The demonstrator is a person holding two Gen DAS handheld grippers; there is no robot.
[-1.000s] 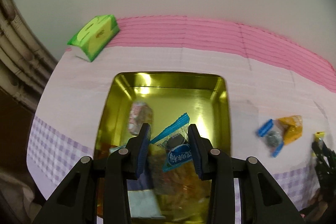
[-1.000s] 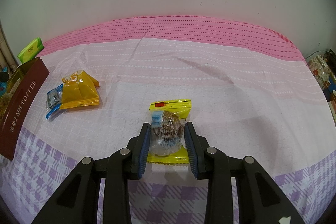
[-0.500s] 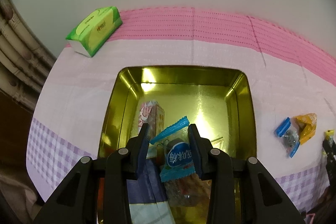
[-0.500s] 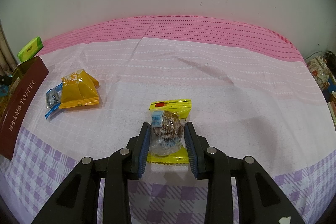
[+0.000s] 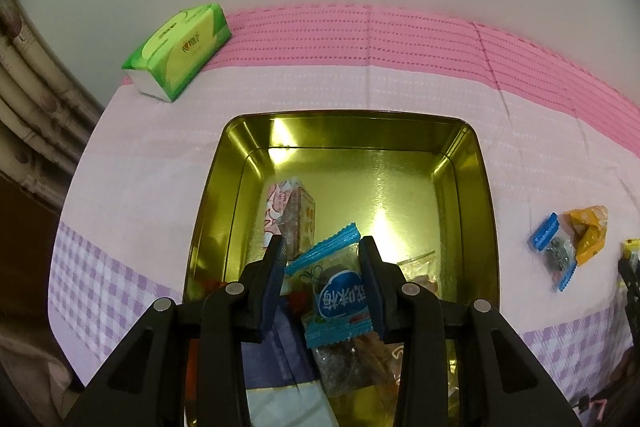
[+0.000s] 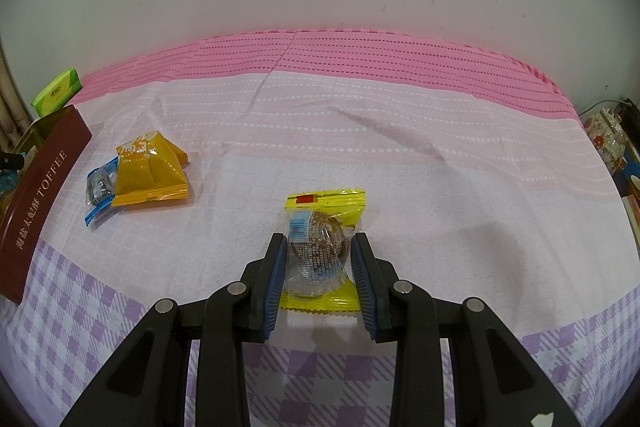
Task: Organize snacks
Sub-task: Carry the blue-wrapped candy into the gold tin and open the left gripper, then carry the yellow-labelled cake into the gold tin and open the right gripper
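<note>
The left hand-held gripper [image 5: 323, 259] hangs over the open gold metal tin [image 5: 476, 187], its blue-padded jaws on either side of a blue-edged clear candy packet [image 5: 338, 297]. The right pad seems to touch the wrapper, while a sliver of gap shows at the left pad, so whether the packet is truly pinched cannot be told from this angle. Under it, inside the tin, lie a pink and cream wrapped snack [image 5: 290, 215], a dark blue and white packet [image 5: 280, 367] and some clear-wrapped pieces at the near end.

The right hand-held gripper [image 6: 319, 257] sits low over the pink, white and lilac checked cloth on the counter [image 6: 400, 147], jaws closed against the sides of a yellow-ended clear packet holding a brown round snack [image 6: 320, 251].

Well to the left of it, an orange foil packet [image 6: 150, 173] lies partly over a small blue-edged clear packet [image 6: 98, 193], near the tin's maroon outer wall. A green tissue pack [image 5: 180, 51] rests at the far left corner.
</note>
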